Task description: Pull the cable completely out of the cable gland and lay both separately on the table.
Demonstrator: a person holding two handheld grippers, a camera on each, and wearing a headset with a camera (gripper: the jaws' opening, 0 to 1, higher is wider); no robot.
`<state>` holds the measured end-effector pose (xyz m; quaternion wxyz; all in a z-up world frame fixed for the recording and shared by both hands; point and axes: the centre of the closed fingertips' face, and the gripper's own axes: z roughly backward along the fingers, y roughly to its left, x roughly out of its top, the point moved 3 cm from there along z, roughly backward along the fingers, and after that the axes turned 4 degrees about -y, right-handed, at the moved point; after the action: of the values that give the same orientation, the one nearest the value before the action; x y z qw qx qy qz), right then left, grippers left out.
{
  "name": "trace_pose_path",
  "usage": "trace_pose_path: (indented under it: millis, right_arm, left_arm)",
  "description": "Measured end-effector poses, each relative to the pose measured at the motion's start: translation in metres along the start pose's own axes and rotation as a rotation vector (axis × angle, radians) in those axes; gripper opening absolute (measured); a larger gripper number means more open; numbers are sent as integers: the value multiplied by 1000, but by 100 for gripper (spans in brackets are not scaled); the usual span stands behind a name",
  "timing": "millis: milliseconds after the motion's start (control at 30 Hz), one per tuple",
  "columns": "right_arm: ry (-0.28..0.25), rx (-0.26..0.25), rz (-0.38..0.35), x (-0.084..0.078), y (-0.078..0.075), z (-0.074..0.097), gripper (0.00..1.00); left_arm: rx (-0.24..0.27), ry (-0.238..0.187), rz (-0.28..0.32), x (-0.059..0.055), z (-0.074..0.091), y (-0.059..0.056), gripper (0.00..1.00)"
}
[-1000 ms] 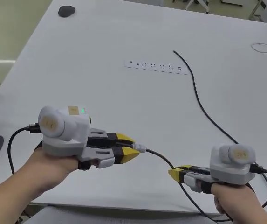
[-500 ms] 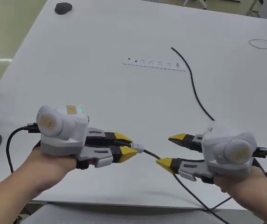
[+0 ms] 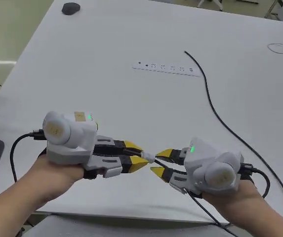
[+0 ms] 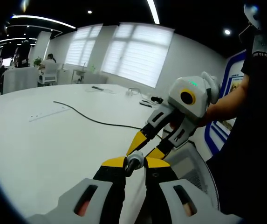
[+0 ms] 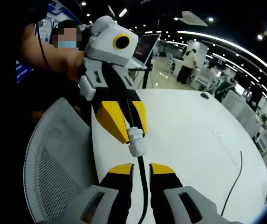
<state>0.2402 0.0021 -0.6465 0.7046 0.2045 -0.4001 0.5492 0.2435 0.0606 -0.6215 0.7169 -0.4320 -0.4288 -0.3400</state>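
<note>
- Still pinches white cable gland [image 3: 149,157] in left gripper [image 3: 142,156], held level over table's [image 3: 106,89] near edge.
- Straddles black cable [image 3: 215,113] beside gland with right gripper [image 3: 155,162], jaws slightly apart.
- Sits far closer to gland than a second ago, tips nearly meeting.

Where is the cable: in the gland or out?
In: the cable runs straight into the gland held by the left claw.
</note>
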Motion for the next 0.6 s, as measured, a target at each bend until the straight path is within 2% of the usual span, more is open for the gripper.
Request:
trace_pose_path:
  millis: [67,300,533,600]
  right_arm:
    - [-2,-4,-4,0,-1,0,1]
    - [1,-10,-18,-3,-2,-1,0]
    - [15,-30,-63,-14,-11,1,0]
    - [34,-41,-82,-22,-14,2,0]
  left_arm:
    - [-1,0,1,0,0,0,15]
    - [5,0,0,-1,-1,1,15]
    - [9,-11,6,1,1,4,15]
    - [12,-15,5,2,3,5,15]
